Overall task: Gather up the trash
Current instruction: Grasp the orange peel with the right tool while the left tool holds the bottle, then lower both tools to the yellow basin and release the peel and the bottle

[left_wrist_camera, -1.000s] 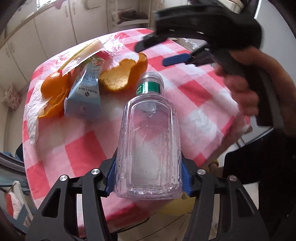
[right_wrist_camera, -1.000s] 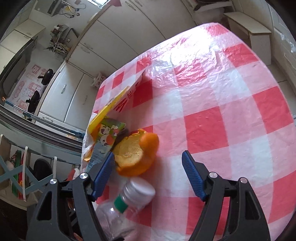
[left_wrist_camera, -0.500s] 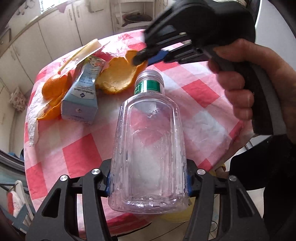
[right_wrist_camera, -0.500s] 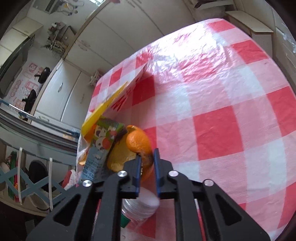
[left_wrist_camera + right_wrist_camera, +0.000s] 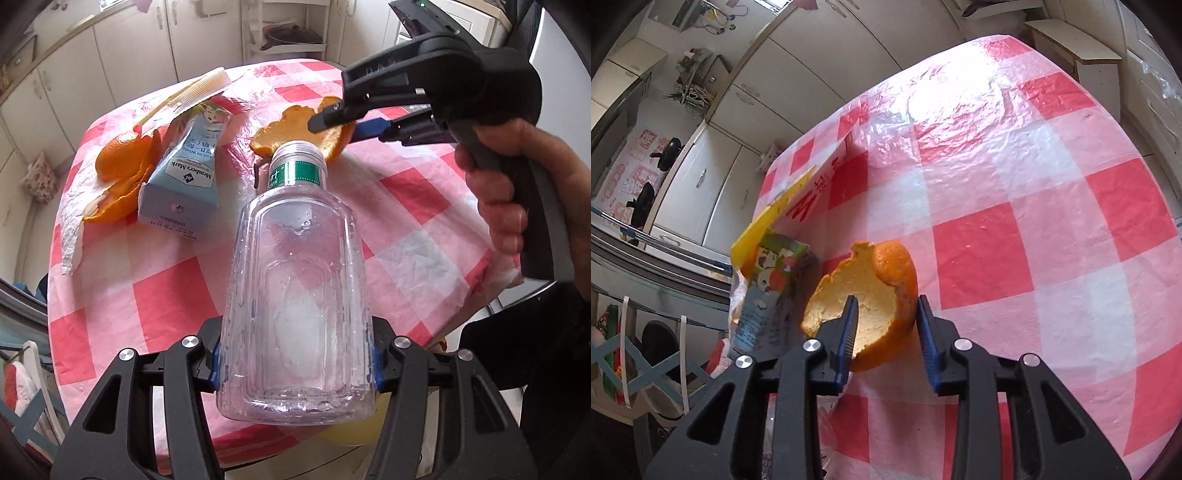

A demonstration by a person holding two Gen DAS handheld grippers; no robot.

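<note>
Your table (image 5: pixel 1015 192) wears a glossy, crinkled plastic cloth in red and white checks. Largest of the trash is one clear, ribbed plastic bottle (image 5: pixel 295 306) with a green neck band and pale cap; your left gripper (image 5: pixel 295 363) has its fingers pressed against the bottle's base on both sides, neck pointing away over the cloth. One pale blue carton (image 5: pixel 184 177) lies flattened near the far-left edge, a yellow-edged wrapper (image 5: pixel 192 92) behind it. Two orange peels: a cupped, pithy one (image 5: pixel 871 295) sits between your right gripper's (image 5: pixel 886 325) partly parted blue pads, one pad inside the cup, one against the rind; the other peel (image 5: pixel 122 173) lies beside the carton.
</note>
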